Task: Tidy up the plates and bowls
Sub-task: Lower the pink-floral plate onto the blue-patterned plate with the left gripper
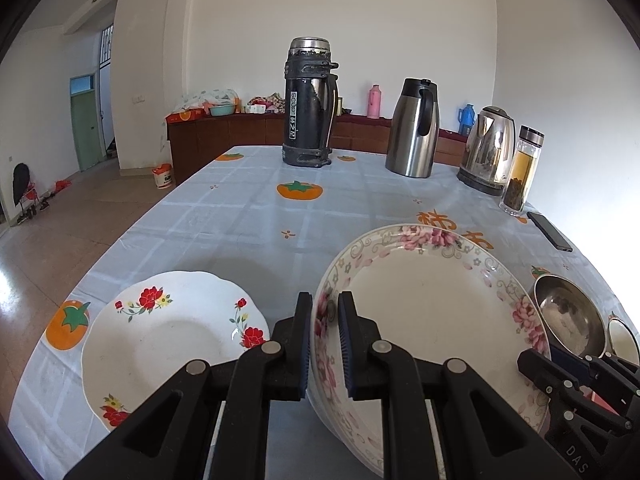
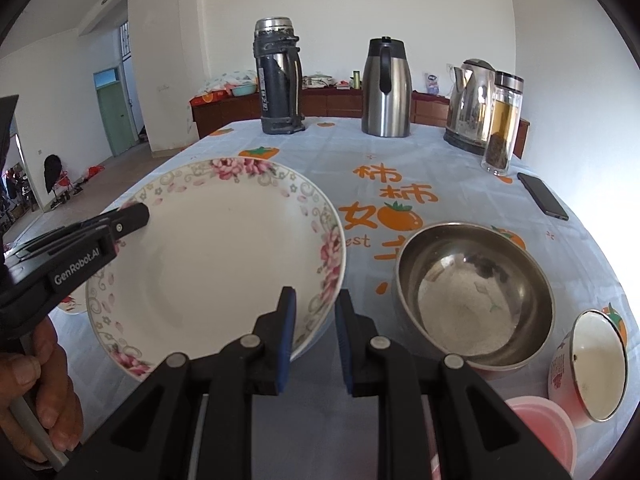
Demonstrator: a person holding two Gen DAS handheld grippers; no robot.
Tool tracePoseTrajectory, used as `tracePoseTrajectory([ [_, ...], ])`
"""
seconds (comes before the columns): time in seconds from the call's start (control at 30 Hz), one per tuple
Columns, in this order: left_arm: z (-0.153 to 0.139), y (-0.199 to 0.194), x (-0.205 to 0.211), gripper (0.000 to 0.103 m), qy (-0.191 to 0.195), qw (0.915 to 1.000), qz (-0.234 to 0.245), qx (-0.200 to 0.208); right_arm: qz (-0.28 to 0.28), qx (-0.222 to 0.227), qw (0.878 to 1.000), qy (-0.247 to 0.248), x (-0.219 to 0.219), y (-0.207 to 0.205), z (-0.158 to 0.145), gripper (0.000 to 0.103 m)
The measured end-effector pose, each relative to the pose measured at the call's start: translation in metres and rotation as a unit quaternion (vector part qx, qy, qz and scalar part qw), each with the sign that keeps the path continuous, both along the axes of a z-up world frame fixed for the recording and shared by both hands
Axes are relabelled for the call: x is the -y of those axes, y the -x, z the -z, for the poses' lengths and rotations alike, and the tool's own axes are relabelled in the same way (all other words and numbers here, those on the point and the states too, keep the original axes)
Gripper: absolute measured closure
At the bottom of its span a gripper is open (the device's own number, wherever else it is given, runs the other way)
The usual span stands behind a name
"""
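Note:
My left gripper [image 1: 325, 340] is shut on the left rim of a large pink-flowered plate [image 1: 432, 312] and holds it tilted above the table. In the right wrist view the same plate [image 2: 216, 256] hangs in front, with the left gripper [image 2: 138, 216] pinching its left rim. My right gripper [image 2: 316, 340] has its jaws astride the plate's right rim with a gap between them, so it is open. A white plate with red flowers [image 1: 160, 340] lies on the table at the left. A steel bowl [image 2: 476, 296], a white enamel bowl [image 2: 592, 364] and a pink bowl [image 2: 540, 432] stand at the right.
A black flask [image 1: 308, 104], a steel jug [image 1: 412, 128], a kettle [image 1: 488, 148] and a tea bottle [image 1: 522, 172] stand along the far edge of the table [image 1: 248, 216]. A phone [image 2: 542, 196] lies at the right edge. The floor drops away on the left.

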State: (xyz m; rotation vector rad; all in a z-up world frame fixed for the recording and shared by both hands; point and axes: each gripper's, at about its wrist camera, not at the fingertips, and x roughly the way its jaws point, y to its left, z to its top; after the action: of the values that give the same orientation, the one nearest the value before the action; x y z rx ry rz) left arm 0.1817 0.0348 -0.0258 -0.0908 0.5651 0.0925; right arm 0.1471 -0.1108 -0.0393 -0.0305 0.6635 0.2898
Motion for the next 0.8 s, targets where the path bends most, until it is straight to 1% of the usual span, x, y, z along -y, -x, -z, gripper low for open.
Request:
tracePoseTrajectory([
  [0.23,0.004,-0.012,0.0,0.089,0.004,0.9999,0.004,-0.01,0.006,-0.007,1.0,0.011,-0.003,-0.007,0.005,0.083],
  [0.47,0.015,-0.024,-0.005,0.089,0.017,0.9989,0.006,-0.043,0.008,-0.02,0.999,0.024,-0.009,-0.016,0.011,0.083],
  [0.67,0.021,-0.026,-0.004,0.088,0.02,0.9985,0.007,-0.051,0.011,-0.027,0.999,0.027,-0.008,-0.019,0.015,0.083],
  [0.8,0.027,-0.032,-0.007,0.088,0.03,0.9975,0.007,-0.063,0.013,-0.028,0.999,0.027,-0.008,-0.021,0.016,0.083],
])
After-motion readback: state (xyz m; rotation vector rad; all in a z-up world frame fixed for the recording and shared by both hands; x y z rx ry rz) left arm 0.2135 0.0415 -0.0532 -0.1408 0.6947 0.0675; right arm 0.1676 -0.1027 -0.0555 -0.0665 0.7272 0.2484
